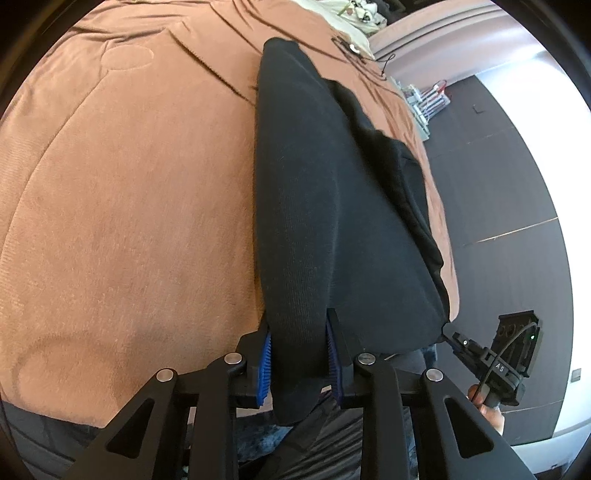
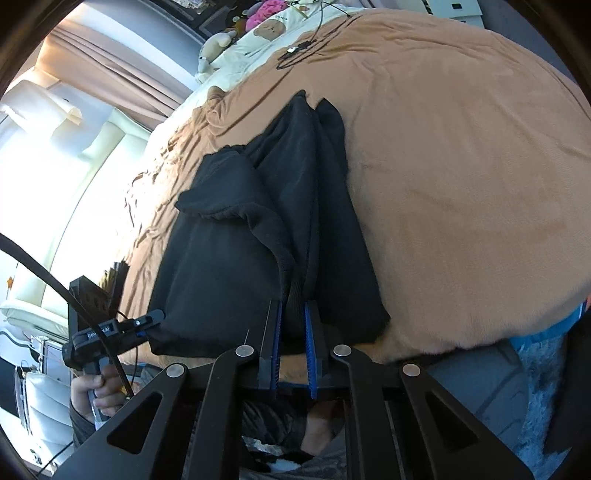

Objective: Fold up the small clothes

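Black garment point(image 1: 332, 206) lies lengthwise on brown blanket point(image 1: 129, 184) near bed edge, near hem raised. Left claw point(image 1: 299, 354) clamped on one hem corner; right claw point(image 2: 293, 325) pinched tight on other. Step, by your reading: both corners gripped, fold pending. Next: carry hem evenly toward far end. Far end bunched; layers beneath hidden.

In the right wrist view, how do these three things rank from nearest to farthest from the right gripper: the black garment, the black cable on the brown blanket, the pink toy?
1. The black garment: between the fingers of the right gripper.
2. The black cable: farther up, on the brown blanket.
3. The pink toy: at the top edge, beyond the blanket.
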Action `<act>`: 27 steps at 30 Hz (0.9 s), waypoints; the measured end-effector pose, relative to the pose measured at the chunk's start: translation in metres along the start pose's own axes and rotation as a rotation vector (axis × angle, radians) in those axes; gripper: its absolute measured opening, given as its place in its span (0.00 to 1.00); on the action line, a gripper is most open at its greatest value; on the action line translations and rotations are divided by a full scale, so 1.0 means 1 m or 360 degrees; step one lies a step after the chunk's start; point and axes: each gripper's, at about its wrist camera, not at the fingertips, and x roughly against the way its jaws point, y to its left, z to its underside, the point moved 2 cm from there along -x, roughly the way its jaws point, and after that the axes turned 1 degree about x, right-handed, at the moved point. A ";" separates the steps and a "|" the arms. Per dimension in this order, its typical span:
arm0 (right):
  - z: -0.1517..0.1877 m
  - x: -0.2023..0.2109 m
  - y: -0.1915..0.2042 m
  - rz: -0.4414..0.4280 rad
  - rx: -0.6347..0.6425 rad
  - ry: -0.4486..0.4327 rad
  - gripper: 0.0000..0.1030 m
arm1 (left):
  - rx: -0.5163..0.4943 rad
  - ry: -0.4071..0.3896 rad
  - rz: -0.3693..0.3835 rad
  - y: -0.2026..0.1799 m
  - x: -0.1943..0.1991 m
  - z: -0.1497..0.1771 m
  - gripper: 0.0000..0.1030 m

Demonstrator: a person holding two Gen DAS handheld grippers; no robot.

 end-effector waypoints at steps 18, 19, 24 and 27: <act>-0.036 0.000 0.077 0.0264 0.0470 -0.0026 0.70 | 0.0040 -0.0090 0.0015 -0.004 0.013 -0.037 0.56; -0.040 -0.008 0.084 0.0272 0.0504 -0.0006 0.70 | 0.0027 -0.0093 0.0013 -0.009 0.010 -0.040 0.56; -0.052 -0.044 0.103 0.0324 0.0651 0.0066 0.70 | 0.0039 -0.0093 0.0006 -0.006 0.003 -0.048 0.56; -0.063 -0.068 0.115 0.0372 0.0731 0.0099 0.70 | 0.0068 -0.0102 0.0006 0.001 0.003 -0.051 0.56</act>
